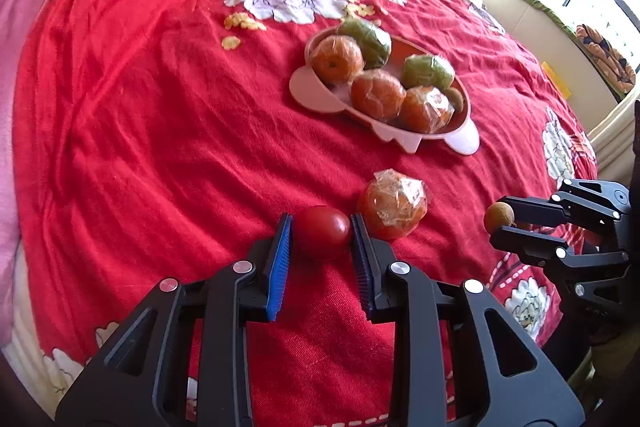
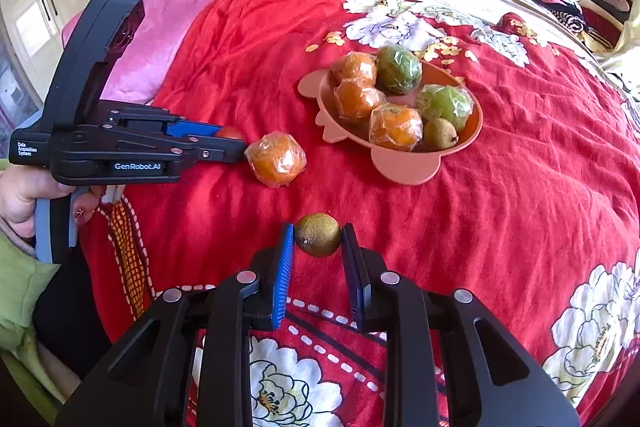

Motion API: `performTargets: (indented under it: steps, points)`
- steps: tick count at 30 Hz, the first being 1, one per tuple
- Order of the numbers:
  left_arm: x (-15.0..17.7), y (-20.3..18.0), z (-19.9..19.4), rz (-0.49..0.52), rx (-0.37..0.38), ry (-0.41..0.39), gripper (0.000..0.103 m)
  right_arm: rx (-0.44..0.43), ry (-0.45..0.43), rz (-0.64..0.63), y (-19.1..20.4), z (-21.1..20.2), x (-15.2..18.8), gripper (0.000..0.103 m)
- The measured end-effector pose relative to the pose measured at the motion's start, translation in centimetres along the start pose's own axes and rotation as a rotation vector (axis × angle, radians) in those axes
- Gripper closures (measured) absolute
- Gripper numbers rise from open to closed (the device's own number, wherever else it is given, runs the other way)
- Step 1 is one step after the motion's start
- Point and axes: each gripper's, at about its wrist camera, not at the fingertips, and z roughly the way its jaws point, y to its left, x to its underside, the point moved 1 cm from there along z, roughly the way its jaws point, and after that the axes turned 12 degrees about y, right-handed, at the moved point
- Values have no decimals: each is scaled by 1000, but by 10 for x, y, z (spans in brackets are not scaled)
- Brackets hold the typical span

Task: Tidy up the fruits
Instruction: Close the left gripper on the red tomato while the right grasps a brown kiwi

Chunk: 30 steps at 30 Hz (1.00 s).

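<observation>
The red tomato sits between the two blue pads of the left gripper, low over the red flowered bedspread; both pads touch its sides, so the tongs are pinching it; whether it still rests on the cloth I cannot tell. Just beside it, on the right, a wrapped orange lies on the bedspread, touching or almost touching the right pad. The right gripper pinches a small brown-green kiwi between its pads, held above the cloth. Further away stands the pink fruit bowl; it holds three wrapped oranges, two wrapped green fruits and one small bare greenish fruit. A pink blanket lies along the far left side of the bed.
</observation>
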Motion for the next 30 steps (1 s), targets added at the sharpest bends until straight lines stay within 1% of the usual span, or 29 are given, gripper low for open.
performTargets:
  steps: [8,16,26,30]
  points:
    - [-16,-2,-22,8,-3,-45,82,6,-44,16,-12,-16,-11,80]
    - [-39,-10,-31,31,-15,-68,82,18,-75,23,-27,-27,-26,80]
    - [-65,-22,-16,56,-16,-52,82,27,-98,46,-47,-30,-37,80]
    - [-74,-24,-7,62,-28,-45,82,32,-102,57,-54,-28,-41,80]
